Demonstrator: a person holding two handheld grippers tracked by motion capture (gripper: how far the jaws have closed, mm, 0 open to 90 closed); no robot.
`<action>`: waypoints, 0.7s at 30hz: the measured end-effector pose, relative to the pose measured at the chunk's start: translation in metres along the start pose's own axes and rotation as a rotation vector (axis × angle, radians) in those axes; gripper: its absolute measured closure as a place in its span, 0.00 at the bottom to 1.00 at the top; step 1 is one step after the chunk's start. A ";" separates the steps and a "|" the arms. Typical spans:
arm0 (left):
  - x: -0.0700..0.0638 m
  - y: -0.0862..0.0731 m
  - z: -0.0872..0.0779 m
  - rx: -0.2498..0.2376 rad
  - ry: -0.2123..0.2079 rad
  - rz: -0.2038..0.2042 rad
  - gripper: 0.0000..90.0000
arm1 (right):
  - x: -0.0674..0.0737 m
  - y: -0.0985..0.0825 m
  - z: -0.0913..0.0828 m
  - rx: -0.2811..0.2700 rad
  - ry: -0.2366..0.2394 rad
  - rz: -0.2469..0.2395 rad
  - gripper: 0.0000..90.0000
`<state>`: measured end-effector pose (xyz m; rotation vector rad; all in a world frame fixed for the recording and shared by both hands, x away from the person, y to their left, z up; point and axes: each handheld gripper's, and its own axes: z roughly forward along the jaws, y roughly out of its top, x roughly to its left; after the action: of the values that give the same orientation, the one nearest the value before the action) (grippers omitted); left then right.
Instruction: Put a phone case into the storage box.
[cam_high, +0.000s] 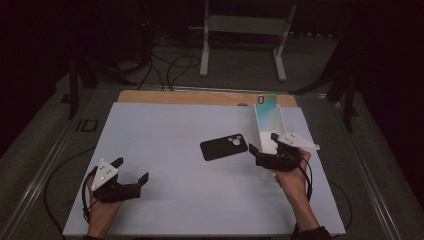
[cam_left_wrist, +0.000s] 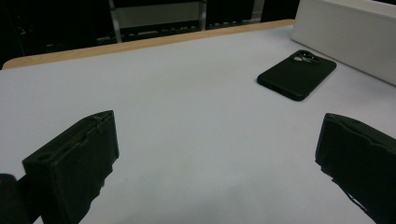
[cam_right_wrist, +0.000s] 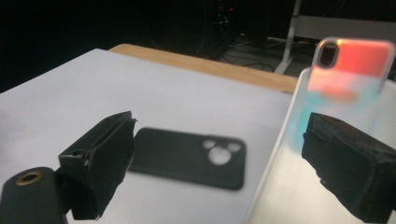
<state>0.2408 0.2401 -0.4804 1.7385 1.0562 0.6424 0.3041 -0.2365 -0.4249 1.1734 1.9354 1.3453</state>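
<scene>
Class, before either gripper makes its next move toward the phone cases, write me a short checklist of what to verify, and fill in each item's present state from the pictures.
1. Left gripper open, nothing between its jaws: ok.
2. Right gripper open, jaws set either side of the white box's near wall: ok.
3. Black case flat on the sheet, camera cutouts up, untouched: ok.
4. Coloured case leaning at the box's far end: ok.
5. Sheet between left gripper and black case free of obstacles: ok.
6. Right jaws touching the box: cannot tell.
</scene>
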 end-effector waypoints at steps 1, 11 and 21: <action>0.000 0.001 0.000 0.000 -0.002 0.002 0.00 | 0.001 -0.003 -0.002 -0.005 0.000 -0.007 0.10; -0.001 0.009 -0.004 -0.019 -0.019 -0.003 0.00 | 0.009 -0.043 -0.018 -0.046 0.029 -0.071 0.10; -0.005 0.014 -0.005 -0.021 -0.035 0.009 0.00 | 0.004 -0.059 -0.029 -0.076 0.042 -0.065 0.10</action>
<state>0.2391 0.2363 -0.4657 1.7315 1.0143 0.6245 0.2579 -0.2550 -0.4682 1.0451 1.9168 1.4074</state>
